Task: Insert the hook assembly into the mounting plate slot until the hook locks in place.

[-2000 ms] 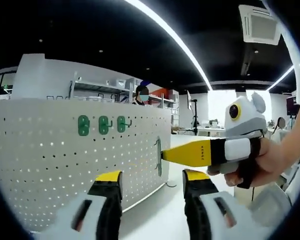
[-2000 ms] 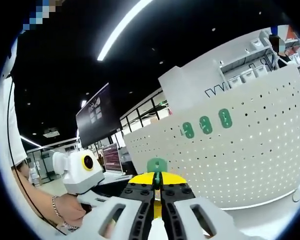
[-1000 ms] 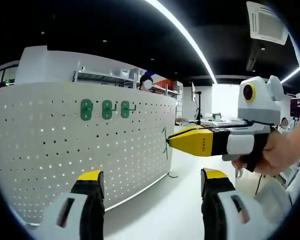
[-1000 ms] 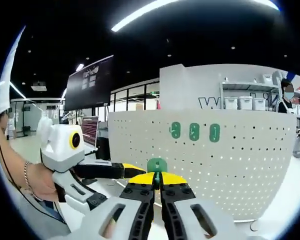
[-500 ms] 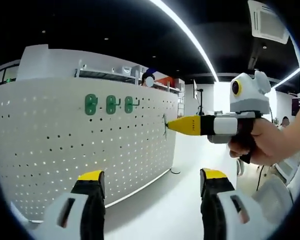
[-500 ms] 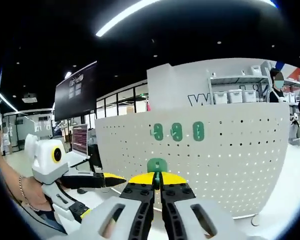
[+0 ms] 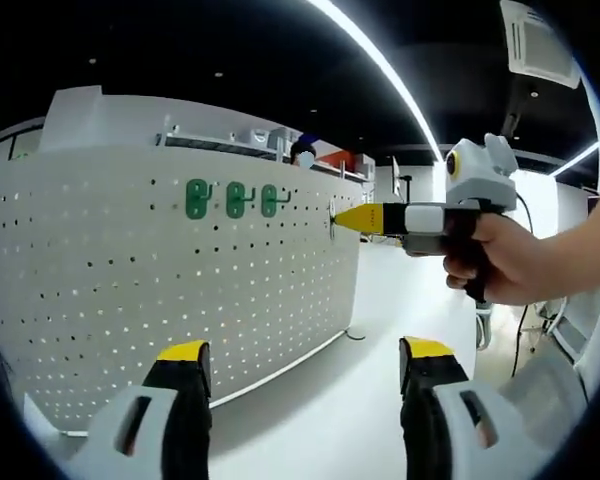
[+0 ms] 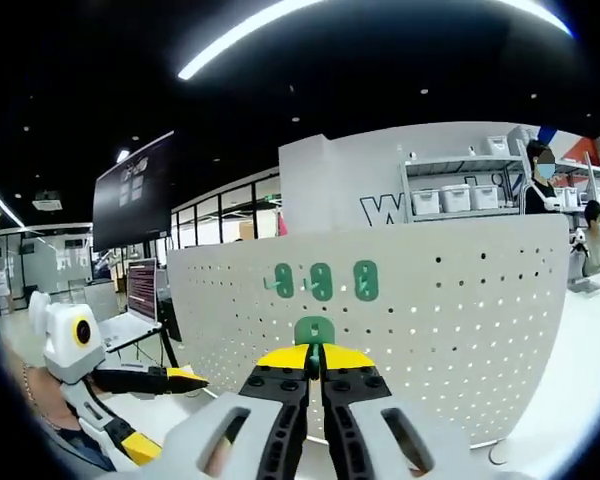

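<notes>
While the left gripper point(image 7: 303, 368) points at a white pegboard point(image 7: 130, 290) with its two yellow-tipped jaws spread wide and nothing between them, the right gripper point(image 7: 338, 219) comes into the left gripper view from the right, held in a person's hand point(image 7: 500, 262), its yellow tip close to the pegboard's right edge. Three green hooks point(image 7: 232, 199) already hang side by side in a row high on the pegboard. From the right gripper view, the right gripper point(image 8: 314, 355) has its jaws clenched on a green hook point(image 8: 314, 331), which stands upright between the yellow tips in front of the pegboard point(image 8: 450, 320), below the row of three green hooks point(image 8: 322, 281); whether it touches the board cannot be told. At the lower left of that view the left gripper point(image 8: 195, 380) shows, its yellow tip pointing toward the board. Shelves with white bins point(image 8: 450, 198) stand behind the pegboard.
</notes>
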A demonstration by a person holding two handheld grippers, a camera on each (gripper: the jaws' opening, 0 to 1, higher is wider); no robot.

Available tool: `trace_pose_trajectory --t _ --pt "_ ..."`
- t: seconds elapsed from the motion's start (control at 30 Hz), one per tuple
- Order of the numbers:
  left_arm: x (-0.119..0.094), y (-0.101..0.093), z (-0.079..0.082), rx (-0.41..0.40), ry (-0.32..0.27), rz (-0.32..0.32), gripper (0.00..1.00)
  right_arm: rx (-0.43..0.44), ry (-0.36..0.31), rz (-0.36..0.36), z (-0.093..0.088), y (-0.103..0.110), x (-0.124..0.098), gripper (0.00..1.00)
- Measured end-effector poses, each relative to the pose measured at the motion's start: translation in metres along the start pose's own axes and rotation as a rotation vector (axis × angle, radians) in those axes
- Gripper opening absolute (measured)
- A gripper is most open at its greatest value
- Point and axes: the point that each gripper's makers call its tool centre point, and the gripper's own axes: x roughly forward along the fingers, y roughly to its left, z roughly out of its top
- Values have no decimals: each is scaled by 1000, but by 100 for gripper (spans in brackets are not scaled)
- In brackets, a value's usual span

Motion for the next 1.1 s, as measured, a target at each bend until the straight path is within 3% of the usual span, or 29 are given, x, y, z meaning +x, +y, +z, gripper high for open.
trace_pose_trajectory --t 0.63,1.1 --pt "-16 8 -11 -14 10 29 78 -6 -47 -113 20 -52 16 0" --pt "-23 16 -9 -21 7 55 78 -44 -81 -147 29 -68 31 0"
